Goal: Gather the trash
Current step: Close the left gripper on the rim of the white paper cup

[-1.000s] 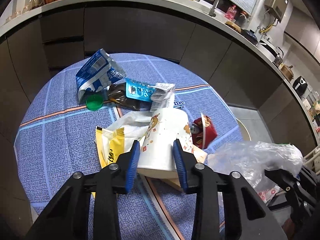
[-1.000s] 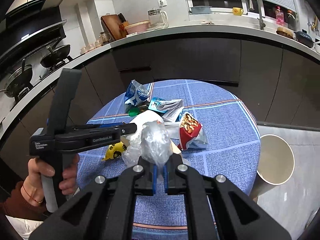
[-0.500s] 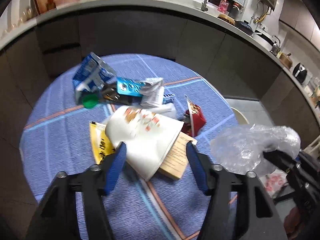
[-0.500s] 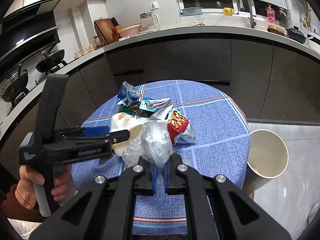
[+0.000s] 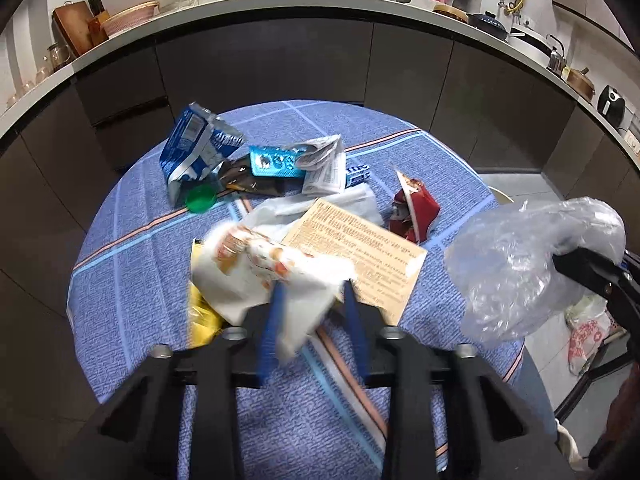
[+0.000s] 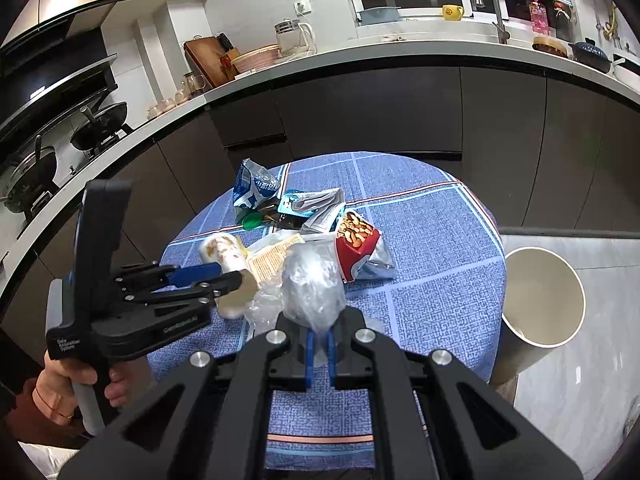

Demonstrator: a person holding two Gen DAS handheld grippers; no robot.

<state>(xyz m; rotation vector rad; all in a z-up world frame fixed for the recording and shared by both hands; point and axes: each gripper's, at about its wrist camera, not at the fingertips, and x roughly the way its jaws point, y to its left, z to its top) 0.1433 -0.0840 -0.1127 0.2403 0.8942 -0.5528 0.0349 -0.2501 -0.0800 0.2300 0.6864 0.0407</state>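
Observation:
My left gripper is shut on a white paper cup with orange print, held tilted above the blue tablecloth; the cup also shows in the right wrist view. My right gripper is shut on a clear plastic bag, which shows at the right of the left wrist view. Trash lies on the table: a blue carton, a green cap, a blue wrapper, a tan printed card, a red snack bag and a yellow packet.
A round cream bin stands on the floor to the right of the table. Dark cabinets and a counter with kitchenware curve behind the table. A white printed bag lies on the floor at the right.
My left gripper has closed on the paper cup, tipped it over and lifted it, uncovering the tan card. My right gripper keeps hold of the plastic bag.

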